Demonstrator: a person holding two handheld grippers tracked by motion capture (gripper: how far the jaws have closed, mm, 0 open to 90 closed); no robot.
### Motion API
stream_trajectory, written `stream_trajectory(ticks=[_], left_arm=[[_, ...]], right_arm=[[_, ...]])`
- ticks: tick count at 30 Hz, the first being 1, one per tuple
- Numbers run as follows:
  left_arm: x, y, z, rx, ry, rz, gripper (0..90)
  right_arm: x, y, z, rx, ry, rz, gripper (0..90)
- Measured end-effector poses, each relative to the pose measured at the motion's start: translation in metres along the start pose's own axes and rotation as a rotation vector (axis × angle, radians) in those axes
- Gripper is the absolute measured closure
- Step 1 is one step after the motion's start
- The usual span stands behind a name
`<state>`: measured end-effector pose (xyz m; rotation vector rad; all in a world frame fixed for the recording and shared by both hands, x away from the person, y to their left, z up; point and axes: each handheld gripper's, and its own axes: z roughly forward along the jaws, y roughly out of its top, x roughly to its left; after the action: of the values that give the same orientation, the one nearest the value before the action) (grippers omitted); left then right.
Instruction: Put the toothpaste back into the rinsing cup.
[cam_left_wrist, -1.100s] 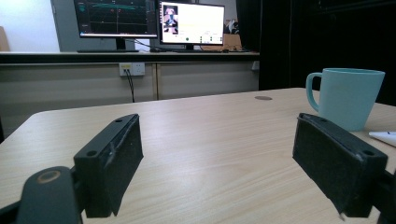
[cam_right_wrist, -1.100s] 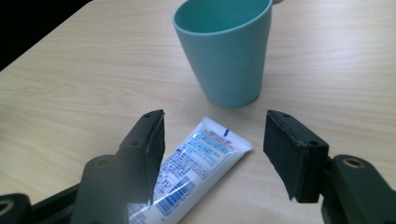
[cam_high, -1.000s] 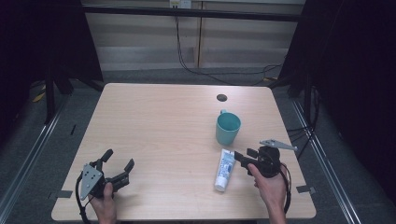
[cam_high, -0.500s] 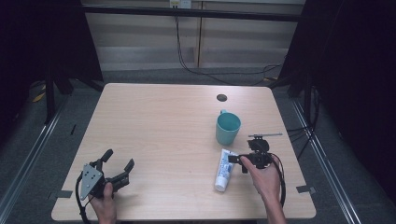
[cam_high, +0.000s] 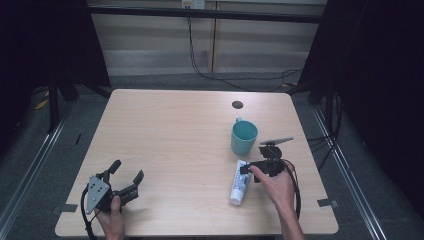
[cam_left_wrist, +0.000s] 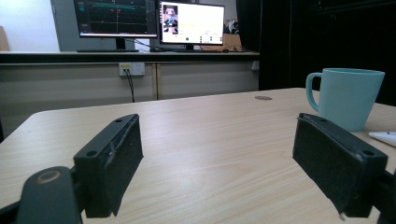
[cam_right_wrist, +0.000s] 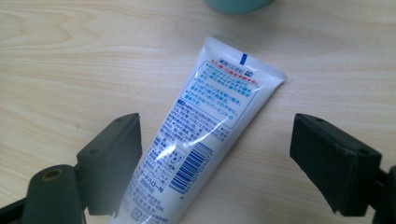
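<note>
Right hand-held gripper (cam_right_wrist: 217, 172): jaws have just been opening and are being held spread and unclenched, with the tube's lower body lying between them, unpressed.
Tube (cam_right_wrist: 210, 126): lying flat on the desk (cam_high: 170, 140), just on the person's side of the mug (cam_high: 244, 137); long axis is running from the person toward the mug, crimped end nearest it.
Nearer hand: the right; the left hand-held gripper (cam_high: 125, 180) is being rested well apart from the tube, jaws spread, nothing held.

Right claw (cam_high: 248, 173) has shifted left across the surface (cam_high: 170, 140), from beside the tube (cam_high: 239, 182) to directly over it. Its jaws have just been opening and now straddle the tube without pressing it.
</note>
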<state>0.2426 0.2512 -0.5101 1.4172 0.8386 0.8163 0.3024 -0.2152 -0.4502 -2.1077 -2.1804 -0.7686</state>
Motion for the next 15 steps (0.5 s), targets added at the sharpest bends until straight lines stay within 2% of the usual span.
stream_trajectory(ticks=[5,9,12,15], left_arm=[[0.000,0.000,0.000,0.000,0.000,0.001,15.7],[0.000,0.000,0.000,0.001,0.003,0.003,15.7],[0.000,0.000,0.000,0.000,0.002,0.000,15.7],[0.000,0.000,0.000,0.001,0.002,0.002,15.7]], right_arm=[[0.005,0.001,0.008,0.048,-0.037,0.009,24.3],[0.009,0.003,0.012,0.082,-0.045,0.005,28.3],[0.011,0.006,0.016,0.113,-0.062,0.011,28.9],[0.012,0.009,0.020,0.140,-0.048,0.027,29.6]])
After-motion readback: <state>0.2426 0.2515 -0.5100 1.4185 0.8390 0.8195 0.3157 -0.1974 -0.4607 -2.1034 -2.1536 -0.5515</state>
